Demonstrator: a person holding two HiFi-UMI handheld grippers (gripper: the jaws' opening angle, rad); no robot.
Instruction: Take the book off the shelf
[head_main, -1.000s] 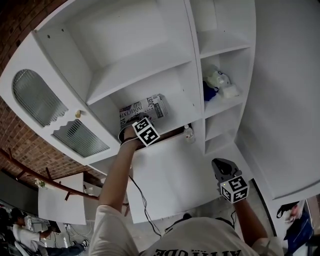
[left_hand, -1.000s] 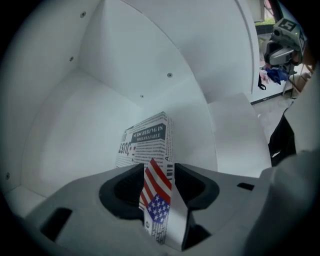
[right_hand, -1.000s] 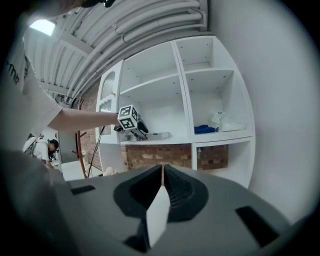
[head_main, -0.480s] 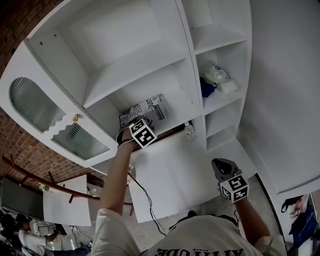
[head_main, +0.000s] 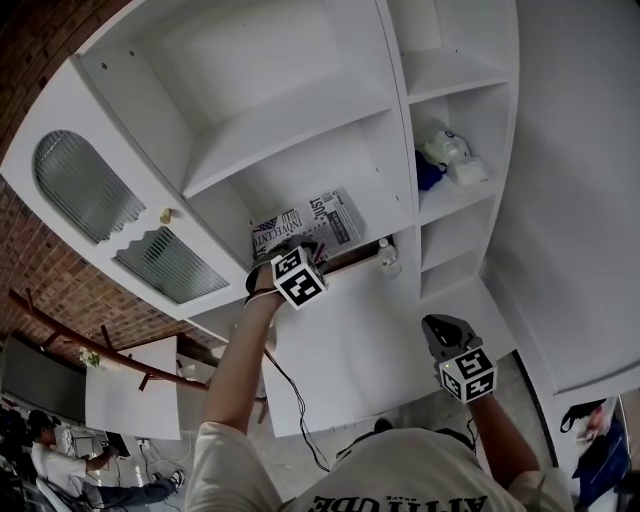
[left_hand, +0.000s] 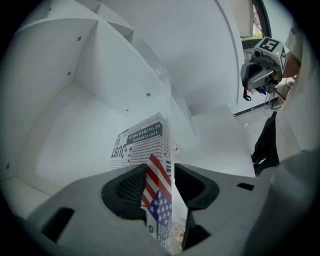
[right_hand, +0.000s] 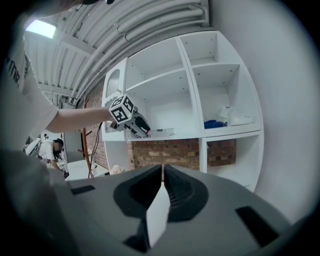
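The book (head_main: 305, 222), with a newspaper-print cover and a flag on it, lies on the middle shelf (head_main: 300, 110) of the white cabinet, and its near end reaches the shelf's front edge. My left gripper (head_main: 287, 256) is shut on that near end. In the left gripper view the book (left_hand: 142, 145) stands on edge between the pads of the left gripper (left_hand: 160, 184). My right gripper (head_main: 440, 335) hangs lower right, away from the shelf, shut and empty. The right gripper view shows the left gripper (right_hand: 141, 127) holding the book (right_hand: 162, 132) at the shelf.
A small bottle (head_main: 388, 258) stands just right of the book. Blue and white items (head_main: 445, 160) fill a right-hand cubby. A glass-paned cabinet door (head_main: 85, 185) is at the left. A white table (head_main: 350, 350) lies below. A person (head_main: 45, 440) sits far off.
The left gripper and the book have drawn back a little toward the shelf's front edge. The right gripper has stayed put.
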